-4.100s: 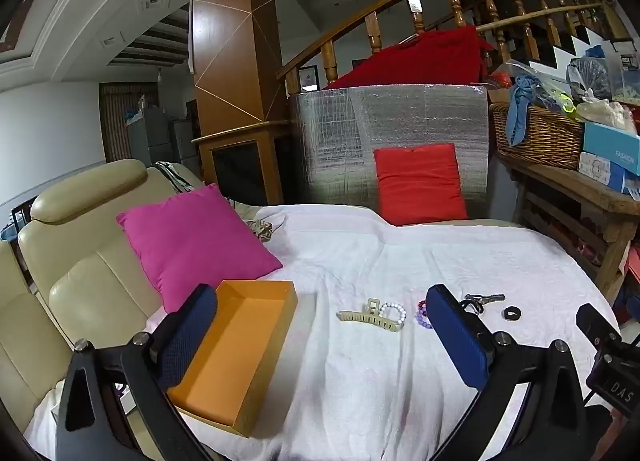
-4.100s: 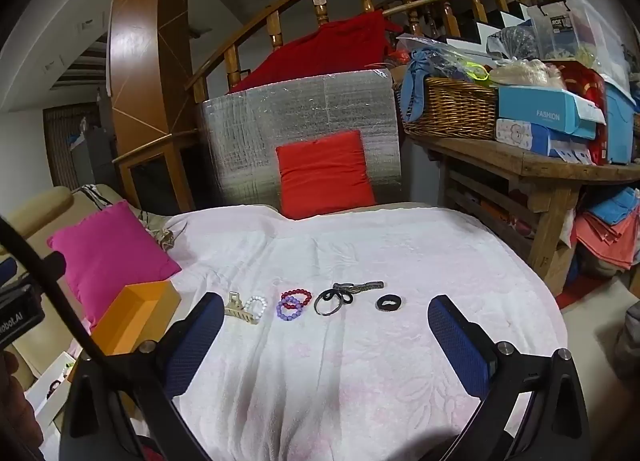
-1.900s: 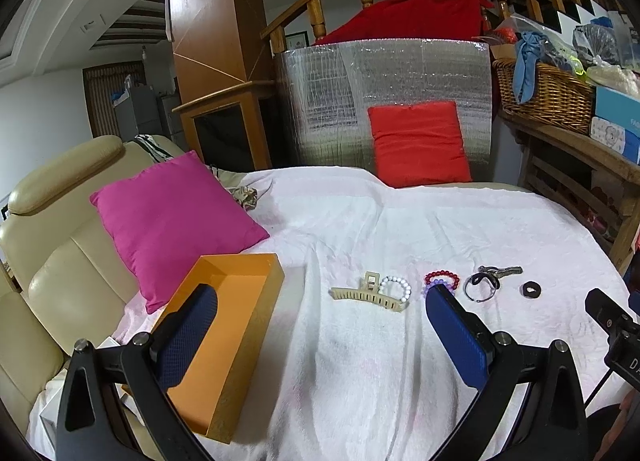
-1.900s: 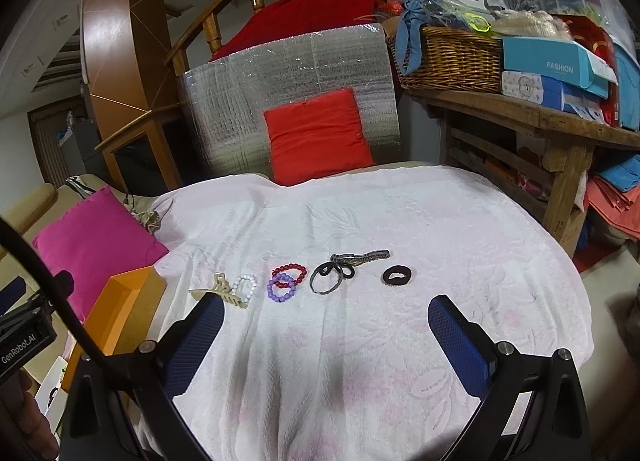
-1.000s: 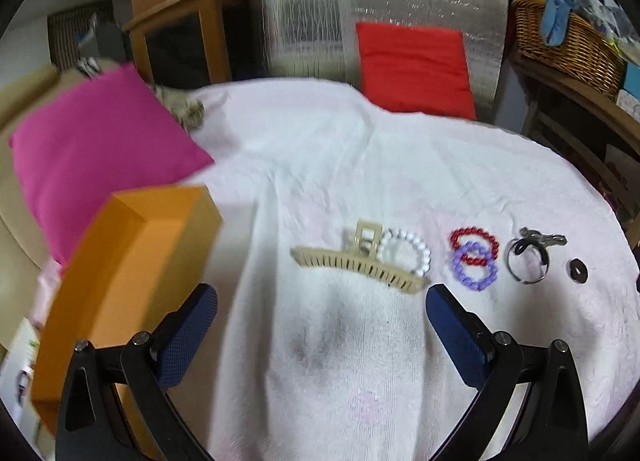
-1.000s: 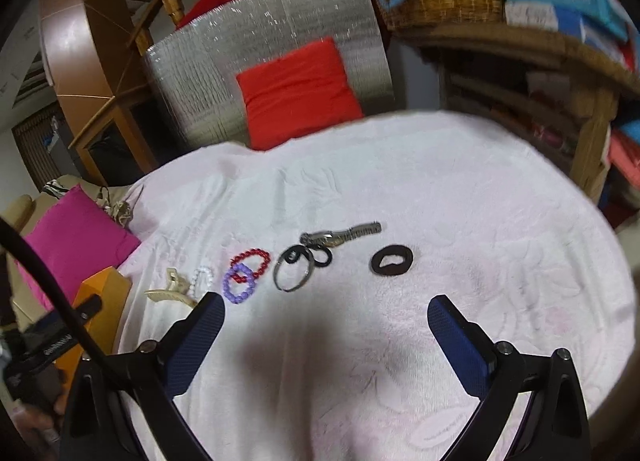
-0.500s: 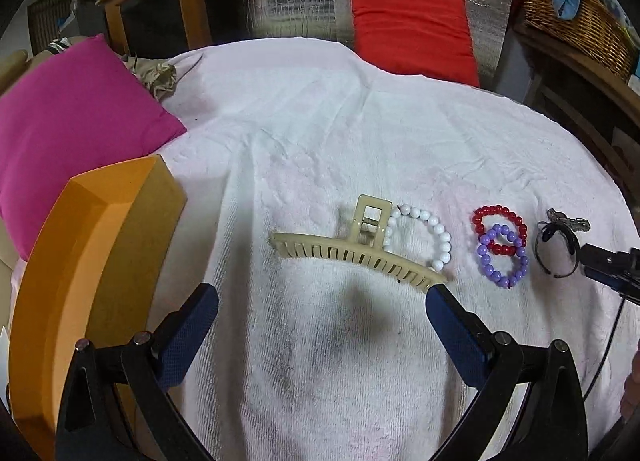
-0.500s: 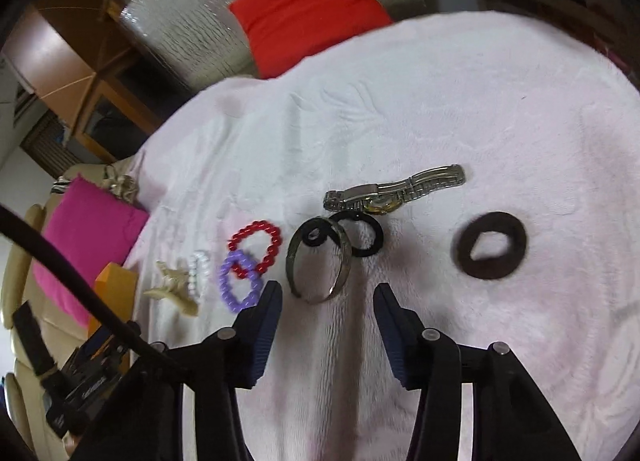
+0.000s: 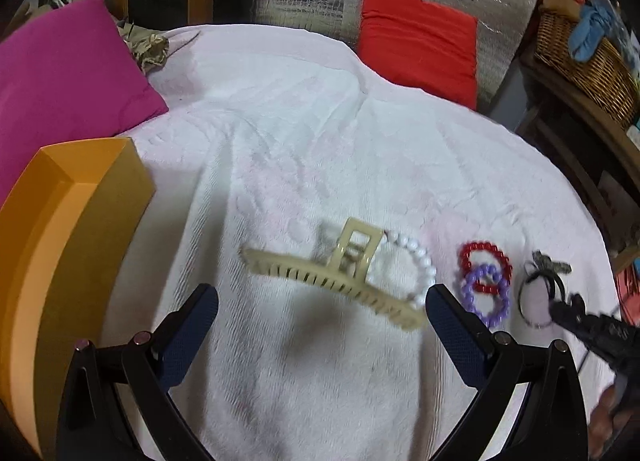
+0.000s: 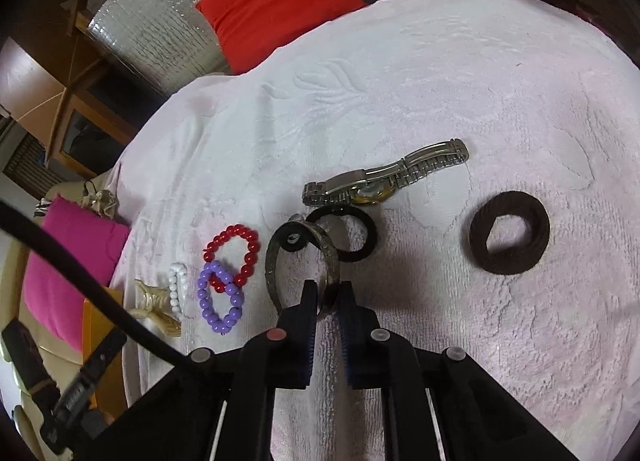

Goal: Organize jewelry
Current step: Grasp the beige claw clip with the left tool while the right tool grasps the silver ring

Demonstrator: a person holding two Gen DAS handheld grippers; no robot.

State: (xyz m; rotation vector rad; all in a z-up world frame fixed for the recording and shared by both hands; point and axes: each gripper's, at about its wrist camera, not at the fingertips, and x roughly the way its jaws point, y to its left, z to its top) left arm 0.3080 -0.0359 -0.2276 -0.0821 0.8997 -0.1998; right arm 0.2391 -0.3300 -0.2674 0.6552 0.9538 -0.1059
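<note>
The right gripper (image 10: 326, 299) has its fingers drawn narrow on the near rim of the metal bangle (image 10: 302, 261), which lies on the white towel (image 10: 460, 81) just beside the red bead bracelet (image 10: 234, 251) and touching the thin black hair band (image 10: 348, 233); half a second ago those fingers stood clearly apart and short of the bangle. The step in hand looks like the first pick, and the next move probably calls for lifting the bangle clear of the hair band and carrying it to the orange box (image 9: 60, 241), which sits well apart from the bangle. The left gripper (image 9: 320, 325) hovers with fingers wide over the beige hair claw (image 9: 336, 273), lower than a moment ago. The watch (image 10: 384, 179) lies just beyond the bangle.
</note>
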